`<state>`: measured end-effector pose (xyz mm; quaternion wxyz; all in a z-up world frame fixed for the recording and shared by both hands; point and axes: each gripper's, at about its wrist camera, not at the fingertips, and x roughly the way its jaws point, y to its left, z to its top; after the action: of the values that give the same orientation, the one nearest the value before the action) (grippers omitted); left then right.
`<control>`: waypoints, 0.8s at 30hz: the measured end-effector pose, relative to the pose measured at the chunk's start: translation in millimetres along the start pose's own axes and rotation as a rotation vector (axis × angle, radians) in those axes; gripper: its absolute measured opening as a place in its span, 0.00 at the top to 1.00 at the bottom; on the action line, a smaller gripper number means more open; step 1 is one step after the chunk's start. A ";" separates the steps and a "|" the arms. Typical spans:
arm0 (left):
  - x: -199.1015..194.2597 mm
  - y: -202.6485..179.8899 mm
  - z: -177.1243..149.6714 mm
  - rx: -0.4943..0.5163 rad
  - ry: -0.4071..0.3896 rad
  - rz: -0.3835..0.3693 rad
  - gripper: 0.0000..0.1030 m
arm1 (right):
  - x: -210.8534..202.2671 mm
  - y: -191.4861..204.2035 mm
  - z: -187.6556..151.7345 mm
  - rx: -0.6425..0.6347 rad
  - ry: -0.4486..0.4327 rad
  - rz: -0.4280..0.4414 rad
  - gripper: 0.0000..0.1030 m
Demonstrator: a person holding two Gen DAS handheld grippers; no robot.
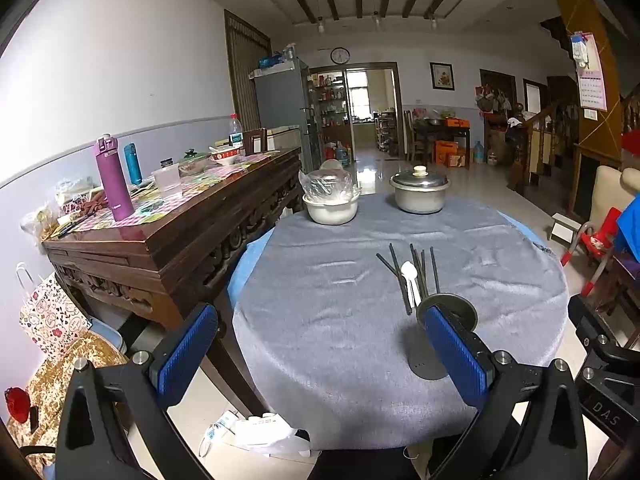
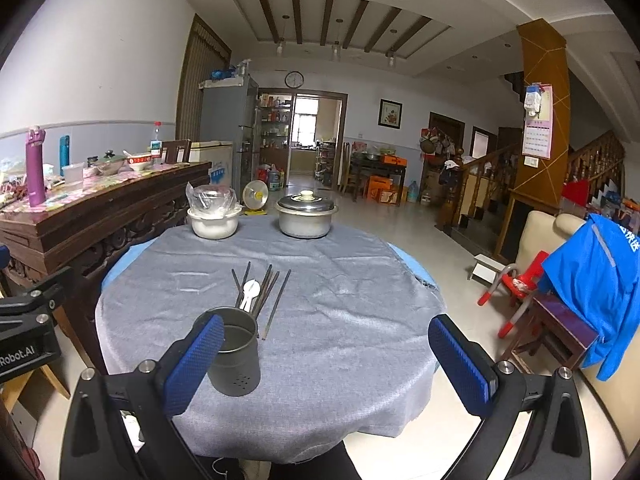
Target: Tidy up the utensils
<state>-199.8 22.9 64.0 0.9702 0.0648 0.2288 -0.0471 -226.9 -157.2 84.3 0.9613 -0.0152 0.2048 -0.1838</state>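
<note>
On the round table (image 2: 360, 344), draped in a grey woven cloth over a blue underlayer, items as follows.

Dark grey metal utensil holder (image 2: 236, 354): cylindrical, upright, small holes near its base, standing at the near side of the table. No utensil can be seen in the part of its interior that shows. In the left wrist view the same holder (image 1: 430, 344) is partly hidden behind a blue pad.

Dark slender chopsticks (image 2: 262, 294): several, loose, lying flat on the cloth in a rough fan just beyond the holder; one stick lies slightly apart to the right of the bunch.

White plastic spoon (image 2: 250, 291): lying flat among the chopsticks, bowl end away from the cameras.

White bowl (image 2: 214, 222) with a clear plastic bag bundled on top: far edge of the table, left.

Lidded aluminium pot (image 2: 306, 216) with a pale knob: far edge, right, apart from the bowl.

Left gripper (image 1: 320, 354): black frame, blue textured pads, jaws spread wide, holding nothing, held over the near-left of the table; its right pad overlaps the holder in view.

Right gripper (image 2: 326, 364): same build, jaws likewise spread wide and empty; its left pad appears in front of the holder, contact not determinable.

Dark carved wooden sideboard (image 2: 100, 216): left of the table, cluttered; a purple flask (image 2: 35, 168) stands on it.
</note>
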 end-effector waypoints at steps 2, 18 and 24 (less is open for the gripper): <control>-0.5 1.8 0.5 -0.008 -0.001 -0.004 0.00 | -3.2 -1.9 -0.1 0.016 -0.016 0.018 0.00; -0.6 9.2 -0.1 -0.044 -0.017 -0.020 0.00 | 4.8 5.1 -10.7 -0.002 0.035 0.042 0.00; 8.4 12.7 0.9 -0.077 0.010 -0.037 0.00 | 13.3 4.3 -14.0 -0.009 0.083 0.017 0.00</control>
<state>-190.4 34.8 62.3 0.9698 0.0232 0.2363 -0.0560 -219.7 -157.3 65.9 0.9534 -0.0099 0.2455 -0.1751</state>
